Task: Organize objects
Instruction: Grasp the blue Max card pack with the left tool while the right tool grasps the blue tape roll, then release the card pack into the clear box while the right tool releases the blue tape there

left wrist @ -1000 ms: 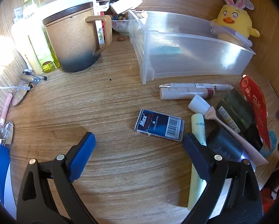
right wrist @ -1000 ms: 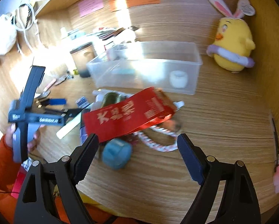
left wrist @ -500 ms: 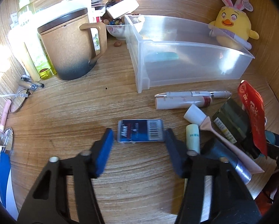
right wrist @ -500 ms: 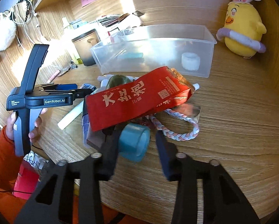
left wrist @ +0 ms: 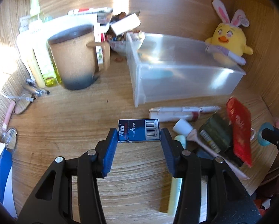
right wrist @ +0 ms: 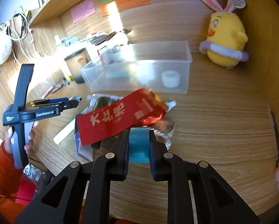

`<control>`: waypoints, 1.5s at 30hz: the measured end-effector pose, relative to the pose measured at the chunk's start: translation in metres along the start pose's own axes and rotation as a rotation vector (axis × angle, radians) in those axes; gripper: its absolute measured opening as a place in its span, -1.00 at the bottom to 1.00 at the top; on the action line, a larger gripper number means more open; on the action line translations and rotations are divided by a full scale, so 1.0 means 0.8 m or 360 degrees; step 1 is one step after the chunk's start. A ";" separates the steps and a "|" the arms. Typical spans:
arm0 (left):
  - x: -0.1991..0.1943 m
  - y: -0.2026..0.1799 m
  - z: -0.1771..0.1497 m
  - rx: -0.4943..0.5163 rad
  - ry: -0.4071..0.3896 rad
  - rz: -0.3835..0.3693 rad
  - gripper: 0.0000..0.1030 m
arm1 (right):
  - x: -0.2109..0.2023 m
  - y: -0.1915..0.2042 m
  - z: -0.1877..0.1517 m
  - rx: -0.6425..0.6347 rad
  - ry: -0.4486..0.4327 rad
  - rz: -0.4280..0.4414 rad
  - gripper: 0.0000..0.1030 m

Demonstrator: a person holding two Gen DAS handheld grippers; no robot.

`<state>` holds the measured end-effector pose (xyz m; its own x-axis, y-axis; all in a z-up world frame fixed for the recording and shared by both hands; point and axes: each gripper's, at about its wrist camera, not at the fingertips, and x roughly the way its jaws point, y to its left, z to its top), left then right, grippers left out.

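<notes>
My left gripper [left wrist: 139,137] is shut on a small dark blue Max staple box [left wrist: 139,130], held by its two short ends above the wooden desk [left wrist: 64,130]. My right gripper [right wrist: 139,140] is shut on a blue tape roll [right wrist: 139,145], lifted in front of a red snack packet [right wrist: 119,115]. A clear plastic bin [left wrist: 180,78] stands behind, with a white roll [right wrist: 170,78] and a light blue item [right wrist: 117,74] inside. The left gripper also shows in the right wrist view [right wrist: 74,100].
A pile lies right of the staple box: pens [left wrist: 182,112], a white-capped brush [left wrist: 193,134], a dark green packet [left wrist: 216,132], a pale green tube [left wrist: 175,192]. A tan mug [left wrist: 74,59] and bottles [left wrist: 40,56] stand at back left. A yellow chick plush [left wrist: 229,43] sits in the corner.
Both grippers closed from wide open. The left one took hold of the staple box and the right one took hold of the blue tape roll and raised it.
</notes>
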<state>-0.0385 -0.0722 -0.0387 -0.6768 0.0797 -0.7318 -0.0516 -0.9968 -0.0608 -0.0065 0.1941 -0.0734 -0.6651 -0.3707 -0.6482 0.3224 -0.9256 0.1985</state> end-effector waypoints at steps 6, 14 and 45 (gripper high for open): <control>-0.023 -0.011 0.013 -0.0006 -0.0119 -0.0036 -0.09 | -0.013 -0.010 0.021 0.0007 -0.0093 -0.0039 -0.68; -0.037 -0.024 0.034 -0.0023 -0.0224 -0.0083 -0.09 | -0.015 -0.011 0.062 -0.0028 -0.0227 -0.0062 -0.68; 0.007 -0.054 0.117 0.0018 -0.0259 -0.0146 -0.09 | 0.054 -0.017 0.187 -0.0107 -0.0309 0.0018 -0.68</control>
<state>-0.1088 -0.0287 0.0234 -0.7785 0.1696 -0.6043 -0.1262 -0.9854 -0.1141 -0.1399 0.1793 0.0057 -0.7766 -0.3949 -0.4909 0.3706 -0.9164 0.1510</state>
